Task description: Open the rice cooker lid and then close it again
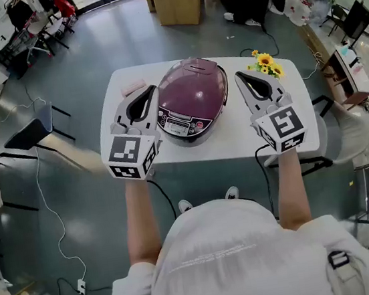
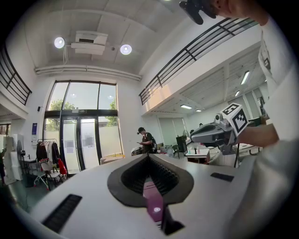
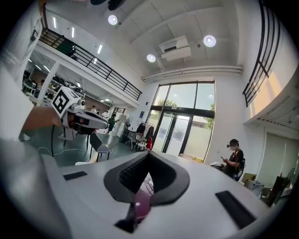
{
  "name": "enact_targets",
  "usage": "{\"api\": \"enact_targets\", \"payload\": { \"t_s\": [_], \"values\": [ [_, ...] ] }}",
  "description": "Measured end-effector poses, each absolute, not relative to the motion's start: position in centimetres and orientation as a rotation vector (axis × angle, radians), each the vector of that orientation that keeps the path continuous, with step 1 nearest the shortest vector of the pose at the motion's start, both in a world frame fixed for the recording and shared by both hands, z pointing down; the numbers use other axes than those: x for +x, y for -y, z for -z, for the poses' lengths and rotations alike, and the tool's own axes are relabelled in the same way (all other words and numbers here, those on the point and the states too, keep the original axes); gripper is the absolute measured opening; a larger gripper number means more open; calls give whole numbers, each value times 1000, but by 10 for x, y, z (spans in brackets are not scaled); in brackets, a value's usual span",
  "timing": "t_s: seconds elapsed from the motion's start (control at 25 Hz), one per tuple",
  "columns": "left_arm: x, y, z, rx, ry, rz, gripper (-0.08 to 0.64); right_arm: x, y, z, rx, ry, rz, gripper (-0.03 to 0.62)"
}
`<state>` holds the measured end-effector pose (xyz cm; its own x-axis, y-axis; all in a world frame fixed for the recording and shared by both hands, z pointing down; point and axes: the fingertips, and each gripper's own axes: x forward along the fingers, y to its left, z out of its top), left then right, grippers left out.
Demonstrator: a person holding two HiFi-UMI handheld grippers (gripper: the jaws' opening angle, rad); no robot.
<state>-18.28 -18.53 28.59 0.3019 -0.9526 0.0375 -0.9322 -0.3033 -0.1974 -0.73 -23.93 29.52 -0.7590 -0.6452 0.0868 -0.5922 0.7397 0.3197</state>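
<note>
The purple rice cooker [image 1: 191, 98] sits at the frame's centre on the white counter [image 1: 231, 141], lid closed; the left hand-held gripper [image 1: 152, 89] is just beside its left flank, the right hand-held gripper [image 1: 239, 75] near its right. Both have jaws narrowed together, holding nothing; sunflowers [image 1: 266, 65] lie at the counter's upper right.

a large open lab or office hall. straight ahead of the left claw [image 2: 148, 156] stand tall glass doors [image 2: 79, 140] under a high ceiling [image 2: 107, 18] with round lights [image 2: 59, 42] and an air-conditioning unit [image 2: 88, 42]; above the claw's right runs a railed mezzanine [image 2: 196, 49]. far to the right claw's [image 1: 239, 75] right, cluttered desks [image 1: 345, 65] with monitors [image 1: 358, 16] line the grey floor [image 1: 91, 54].
</note>
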Motion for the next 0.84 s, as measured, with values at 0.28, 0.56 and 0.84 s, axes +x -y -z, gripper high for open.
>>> {"api": "enact_targets", "payload": {
  "t_s": [0.28, 0.56, 0.84],
  "values": [
    [-198, 173, -290, -2387, -1838, 236, 17, -24, 239, -298, 930, 2777, 396, 25],
    [-217, 157, -292, -2343, -1916, 245, 17, -47, 232, -305, 841, 2811, 384, 25],
    [-229, 143, -294, -2321, -1956, 250, 17, -62, 223, -304, 799, 2828, 377, 25]
  ]
}}
